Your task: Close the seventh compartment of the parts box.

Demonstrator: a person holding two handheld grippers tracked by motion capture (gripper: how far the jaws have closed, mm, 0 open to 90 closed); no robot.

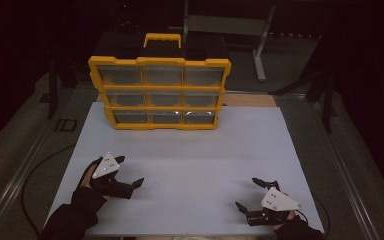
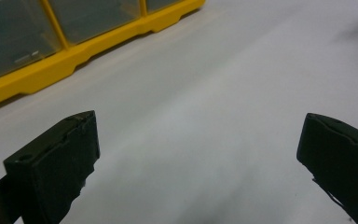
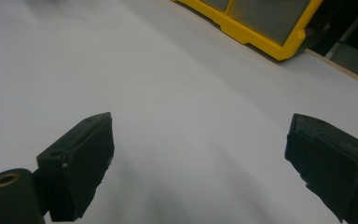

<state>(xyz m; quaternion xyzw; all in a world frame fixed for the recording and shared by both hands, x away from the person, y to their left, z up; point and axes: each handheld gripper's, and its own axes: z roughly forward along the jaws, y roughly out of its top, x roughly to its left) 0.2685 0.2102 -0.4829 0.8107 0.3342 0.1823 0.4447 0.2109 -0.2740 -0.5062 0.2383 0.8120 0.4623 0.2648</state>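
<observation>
Upright, the yellow organizer case [image 1: 160, 92] shows nine clear drawers; left claw [image 1: 131, 171] and right claw [image 1: 247, 194] spread wide.

Overall illumination was dim. In the high view the surroundings fell to near black, while the white table sheet [image 1: 190, 165] was the brightest area and rendered slightly blue-grey. A small glare spot sat on a lower drawer of the yellow organizer [image 1: 187, 116]. Detail was soft and grainy. In both gripper views the near black jaws were out of focus, with faint diffuse shadows on the sheet beneath them. The organizer edge [image 2: 51, 70] appeared saturated and mildly blurred.
</observation>
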